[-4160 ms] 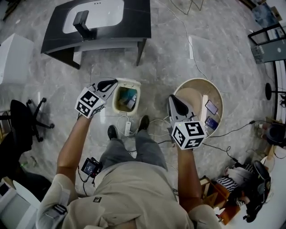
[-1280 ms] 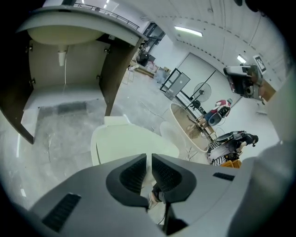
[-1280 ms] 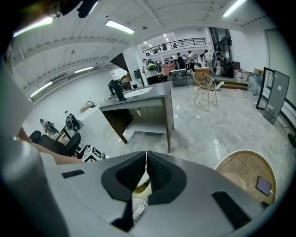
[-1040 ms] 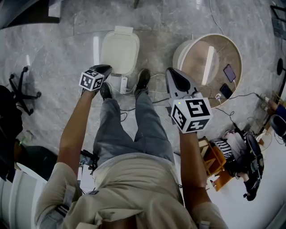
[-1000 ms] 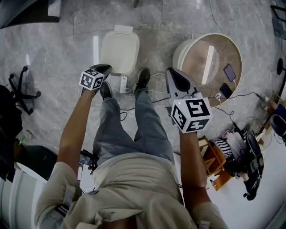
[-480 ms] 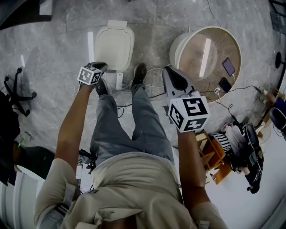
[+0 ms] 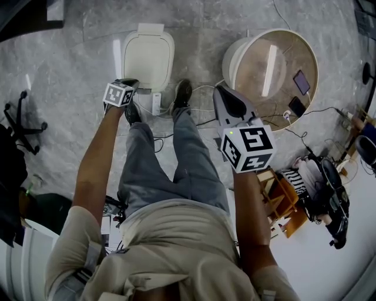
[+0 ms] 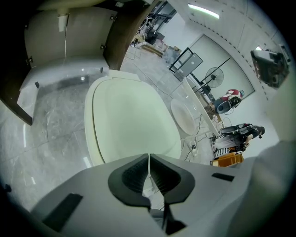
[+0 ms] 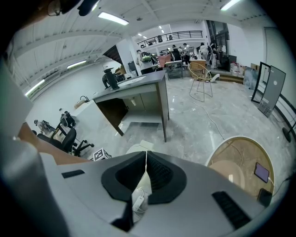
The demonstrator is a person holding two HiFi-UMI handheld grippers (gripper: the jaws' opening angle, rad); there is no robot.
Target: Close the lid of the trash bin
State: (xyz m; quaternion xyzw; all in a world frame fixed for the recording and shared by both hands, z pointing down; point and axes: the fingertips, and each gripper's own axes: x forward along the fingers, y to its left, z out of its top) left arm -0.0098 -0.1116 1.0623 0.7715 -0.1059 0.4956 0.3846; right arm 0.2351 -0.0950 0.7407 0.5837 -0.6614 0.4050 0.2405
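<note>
Trash bin (image 7: 150,28), lid (image 7: 148,59) down flat, sits just ahead of the left gripper (image 7: 131,83), whose empty jaws have just closed together; the right gripper (image 7: 221,89), also closed, is farther off.

Trash bin (image 9: 137,148) mostly hidden behind right claw (image 9: 146,153); dark desk (image 7: 23,17) cut off at head view's top-left corner.

Upper right, a round wooden table (image 7: 252,70) carries two phones (image 7: 302,82). A white power strip (image 7: 155,103) lies upper centre, and a black office chair (image 7: 22,117) sits far left.
</note>
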